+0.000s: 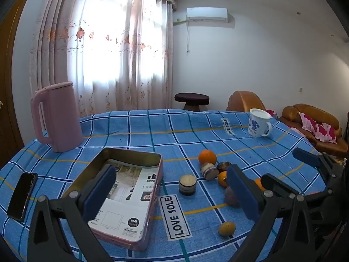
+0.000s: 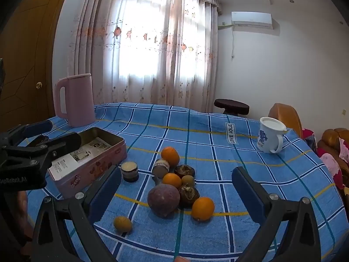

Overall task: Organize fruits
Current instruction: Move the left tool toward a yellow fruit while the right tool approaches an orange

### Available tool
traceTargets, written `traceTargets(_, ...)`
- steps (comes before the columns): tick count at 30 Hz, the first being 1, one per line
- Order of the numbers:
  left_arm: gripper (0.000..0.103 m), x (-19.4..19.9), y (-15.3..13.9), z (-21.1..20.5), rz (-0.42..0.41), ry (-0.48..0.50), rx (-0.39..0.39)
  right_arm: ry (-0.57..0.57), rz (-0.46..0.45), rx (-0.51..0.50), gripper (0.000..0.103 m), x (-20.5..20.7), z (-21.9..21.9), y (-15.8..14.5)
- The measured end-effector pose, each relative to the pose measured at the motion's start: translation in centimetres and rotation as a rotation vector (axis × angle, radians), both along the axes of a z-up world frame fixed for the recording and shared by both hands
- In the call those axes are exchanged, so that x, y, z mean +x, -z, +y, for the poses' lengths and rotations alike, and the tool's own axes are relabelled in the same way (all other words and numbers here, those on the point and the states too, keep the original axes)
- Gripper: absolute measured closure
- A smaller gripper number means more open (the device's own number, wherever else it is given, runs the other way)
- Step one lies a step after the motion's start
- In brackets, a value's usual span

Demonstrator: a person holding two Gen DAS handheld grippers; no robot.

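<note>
the left wrist view sits low over the near edge of the blue checked tablecloth (image 1: 152, 131), facing the curtained window (image 1: 109, 43), close above the open pink tin (image 1: 122, 196) at lower left of frame. the right wrist view looks the same way from further right, the fruit pile (image 2: 174, 187) close at lower centre. both share the tin, pink kettle (image 2: 76, 100), white mug (image 2: 270, 135) and fruit.

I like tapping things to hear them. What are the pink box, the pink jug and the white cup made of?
The pink box looks like thin painted metal: its bare inside walls shine dull gold, and its edges are crisp. The pink jug looks like matte plastic, smooth with soft highlights, though coated metal is possible. The white cup seems glossy ceramic or enamel, with a blue printed pattern.
</note>
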State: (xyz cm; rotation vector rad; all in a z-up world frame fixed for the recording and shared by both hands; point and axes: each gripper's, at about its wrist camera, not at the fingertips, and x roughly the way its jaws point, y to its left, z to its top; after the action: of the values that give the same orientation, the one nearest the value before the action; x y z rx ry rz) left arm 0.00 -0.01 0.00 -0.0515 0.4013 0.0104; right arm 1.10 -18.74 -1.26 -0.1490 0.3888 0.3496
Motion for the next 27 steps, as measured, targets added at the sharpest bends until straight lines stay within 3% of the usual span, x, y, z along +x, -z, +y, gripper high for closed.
traceTargets(17,0.0,0.0,0.1,0.0,0.003,-0.001,0.001,-0.01,-0.004,0.0,0.001,0.7,-0.4,0.4)
traceTargets(27,0.0,0.6,1.6,-1.2,0.033,0.026,0.02,0.001,-0.013,-0.007,0.001,1.2,-1.0,1.0)
